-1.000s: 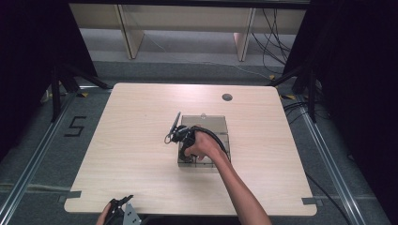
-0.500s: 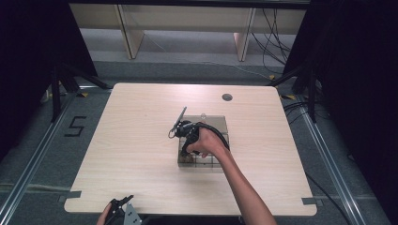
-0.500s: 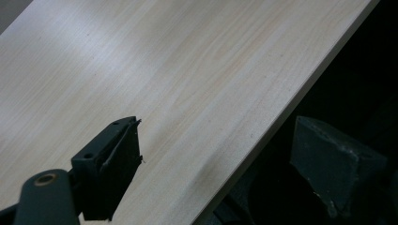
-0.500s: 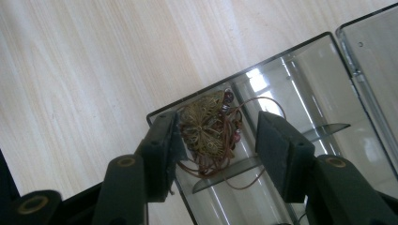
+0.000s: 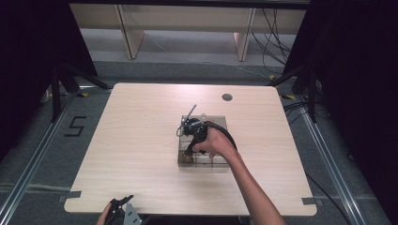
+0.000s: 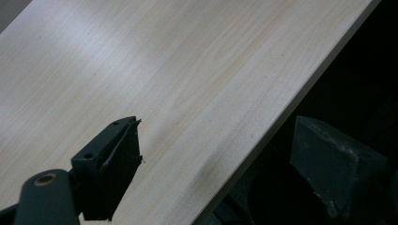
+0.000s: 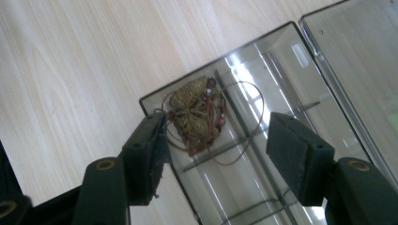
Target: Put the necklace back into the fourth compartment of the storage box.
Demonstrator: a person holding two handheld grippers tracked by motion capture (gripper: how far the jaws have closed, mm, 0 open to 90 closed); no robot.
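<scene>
One necklace [image 7: 197, 115] (in its clear box [image 7: 281, 51]) lies between the right tool's [image 7: 216, 140] spread jaws.

A black numeral "5" [image 5: 75, 126] is lying marked on the grey floor, left of the pale wooden worktop [image 5: 141, 154].

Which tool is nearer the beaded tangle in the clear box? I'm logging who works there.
Right. The right tool hovers open just above the beaded tangle; the left tool sits at the table's near edge.

A light wooden table [image 5: 141, 140] bears a clear compartment box [image 5: 213, 161].
</scene>
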